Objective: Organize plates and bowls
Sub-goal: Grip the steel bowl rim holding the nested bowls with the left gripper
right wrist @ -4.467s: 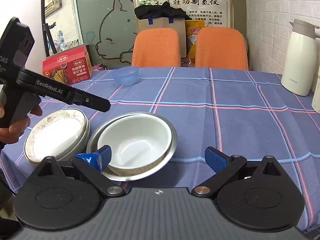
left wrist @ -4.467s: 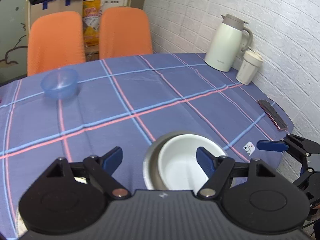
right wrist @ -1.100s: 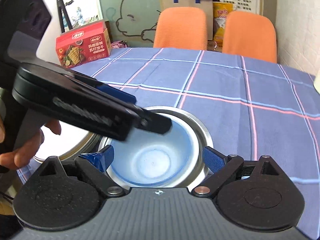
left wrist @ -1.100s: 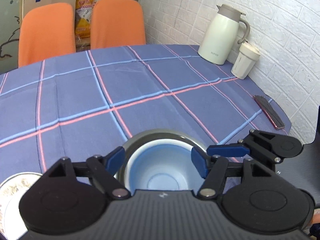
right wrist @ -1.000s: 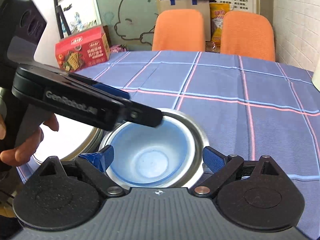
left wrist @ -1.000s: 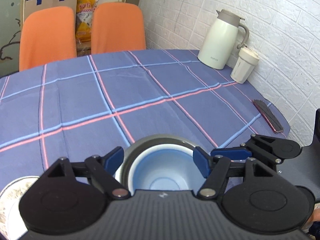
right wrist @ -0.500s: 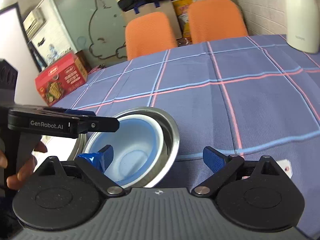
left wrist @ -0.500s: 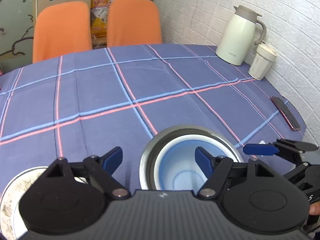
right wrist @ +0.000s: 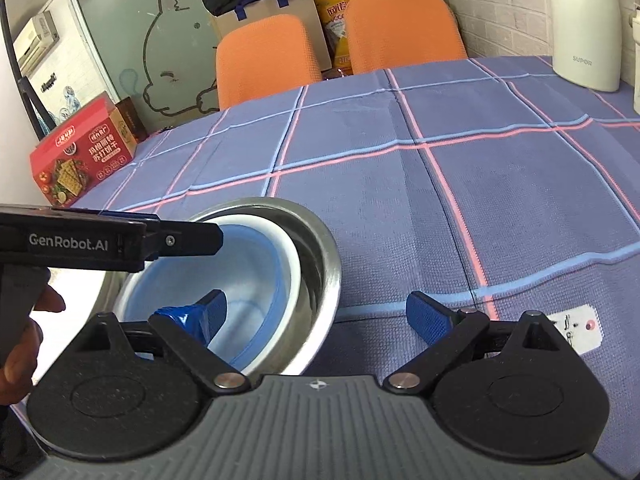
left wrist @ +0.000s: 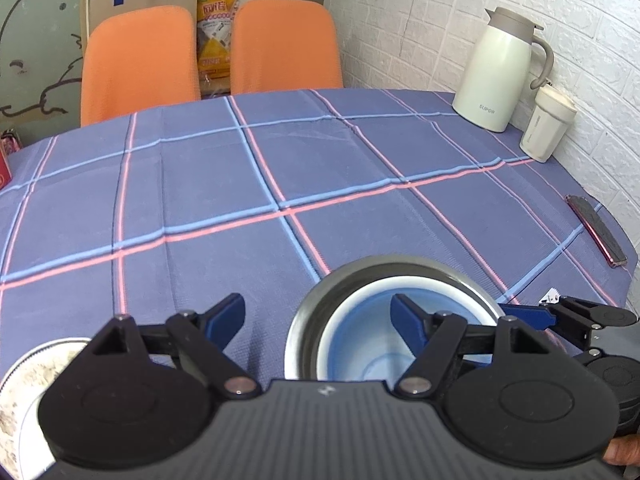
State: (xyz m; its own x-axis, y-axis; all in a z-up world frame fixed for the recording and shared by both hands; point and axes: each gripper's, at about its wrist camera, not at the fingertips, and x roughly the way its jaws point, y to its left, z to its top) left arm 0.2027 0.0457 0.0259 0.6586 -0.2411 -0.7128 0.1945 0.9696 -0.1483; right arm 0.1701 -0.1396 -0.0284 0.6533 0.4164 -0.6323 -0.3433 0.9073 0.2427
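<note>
Since 4.5 s ago, the blue bowl (left wrist: 360, 344) has left the far side of the surface (left wrist: 280, 184) and now sits nested in the white bowl (right wrist: 294, 264), itself inside the steel bowl (right wrist: 320, 248); both tools have since drawn back from it. Surface: plaid cloth filling mid-frame in both views. Thermos jug (left wrist: 500, 72) and cup (left wrist: 546, 124): upper right of the left view. Bowl stack: lower centre of the left view, lower left of the right view. Plate stack (left wrist: 24, 376): lower left corner of the left view, just beside the bowls. Left tool (left wrist: 316, 314): jaws wide, empty, one finger over the blue bowl. Right tool (right wrist: 316, 312): jaws wide, empty, likewise. Step in hand, as judged: nesting complete, tools releasing. Next move probably calls for checking that both stacks sit level.
</note>
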